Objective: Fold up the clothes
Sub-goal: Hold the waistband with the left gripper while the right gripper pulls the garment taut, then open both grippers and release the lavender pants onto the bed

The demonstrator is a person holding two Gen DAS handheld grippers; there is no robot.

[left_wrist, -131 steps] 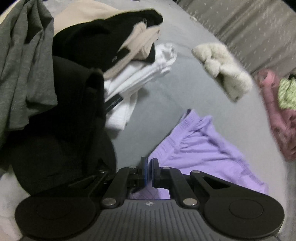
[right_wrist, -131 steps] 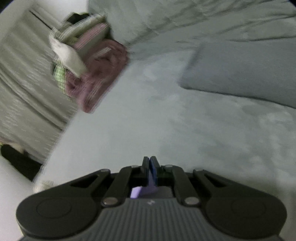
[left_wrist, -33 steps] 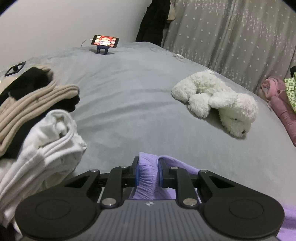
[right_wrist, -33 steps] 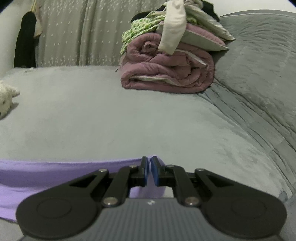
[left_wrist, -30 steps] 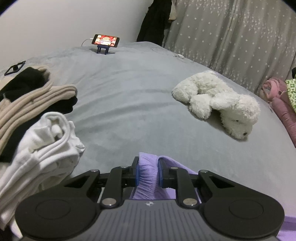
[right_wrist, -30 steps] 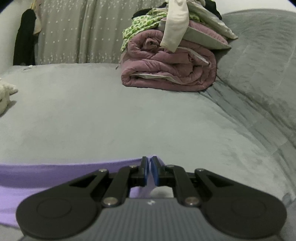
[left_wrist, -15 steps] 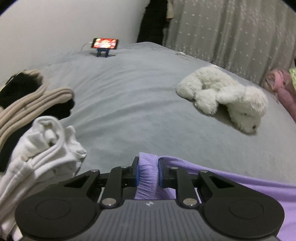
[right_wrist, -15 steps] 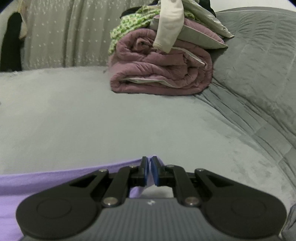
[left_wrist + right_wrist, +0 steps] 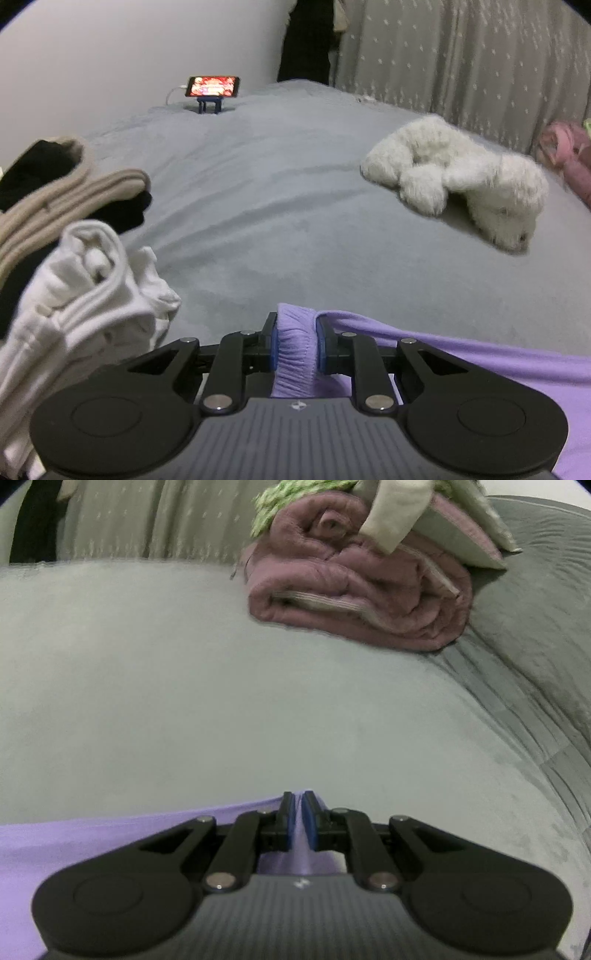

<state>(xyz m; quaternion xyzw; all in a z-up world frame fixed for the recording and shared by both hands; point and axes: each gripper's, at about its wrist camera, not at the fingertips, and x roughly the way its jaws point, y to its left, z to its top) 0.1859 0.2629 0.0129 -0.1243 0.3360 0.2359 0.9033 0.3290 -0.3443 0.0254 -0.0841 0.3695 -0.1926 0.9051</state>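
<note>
A lilac garment [image 9: 461, 354] is stretched between both grippers over the grey bed. My left gripper [image 9: 295, 332] is shut on its gathered, ribbed waistband, which bunches up between the blue pads. From there the cloth runs off to the right edge of the left wrist view. In the right wrist view the lilac garment [image 9: 110, 834] comes in from the left. My right gripper [image 9: 298, 812] is shut on a thin edge of it, its jaws almost touching. The lower part of the garment is hidden under both grippers.
A pile of clothes lies at the left: white garments [image 9: 85, 295], beige and black ones [image 9: 66, 192]. A white plush toy [image 9: 461, 184] lies on the bed [image 9: 277, 203]. A lit phone [image 9: 213, 86] stands on a stand far back. Rolled pink bedding [image 9: 362, 583] sits ahead of the right gripper.
The right gripper has moved closer to the pink bedding and lower toward the bed, carrying the lilac cloth. The left gripper has rolled slightly; more lilac cloth now spans to its right.
</note>
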